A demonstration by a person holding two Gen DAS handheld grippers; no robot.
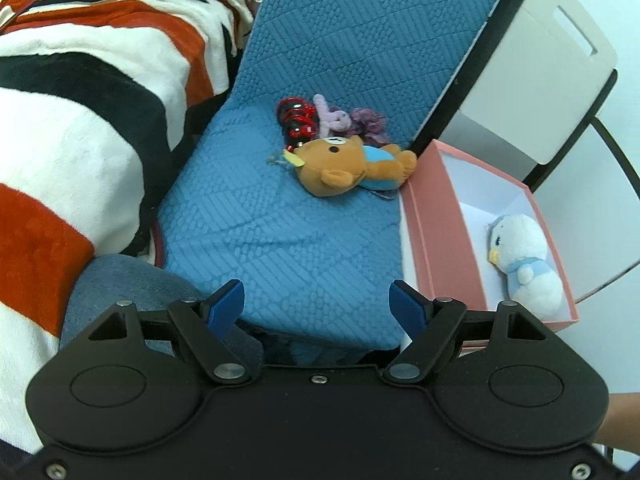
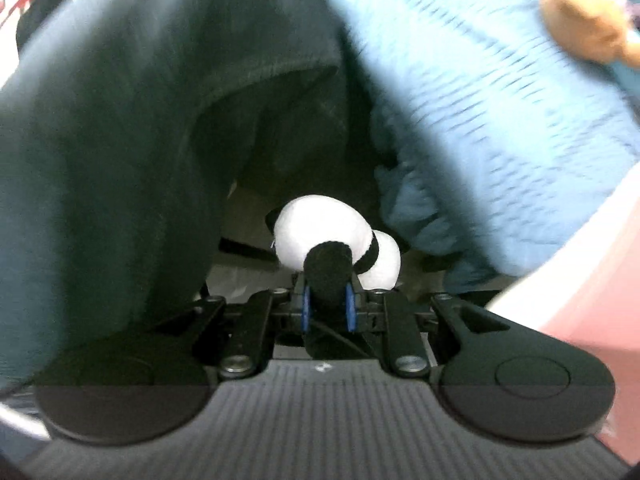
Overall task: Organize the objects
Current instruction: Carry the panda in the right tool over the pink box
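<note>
My left gripper [image 1: 318, 302] is open and empty above the blue quilted cover [image 1: 288, 216]. A brown teddy bear [image 1: 352, 164] lies ahead on the cover, with a red and black trinket [image 1: 296, 120] and a purple plush [image 1: 352, 120] behind it. A pink box [image 1: 432, 216] stands at the right with a white and blue penguin plush [image 1: 524, 256] inside. My right gripper [image 2: 328, 304] is shut on a black and white panda plush [image 2: 336, 236], gripped by a black limb. The bear [image 2: 584, 24] and the pink box [image 2: 592, 280] show blurred at the right.
A striped red, black and white blanket [image 1: 80, 120] is piled on the left. A white and black chair [image 1: 532, 80] stands behind the box. Dark teal fabric [image 2: 120, 140] fills the left of the right wrist view.
</note>
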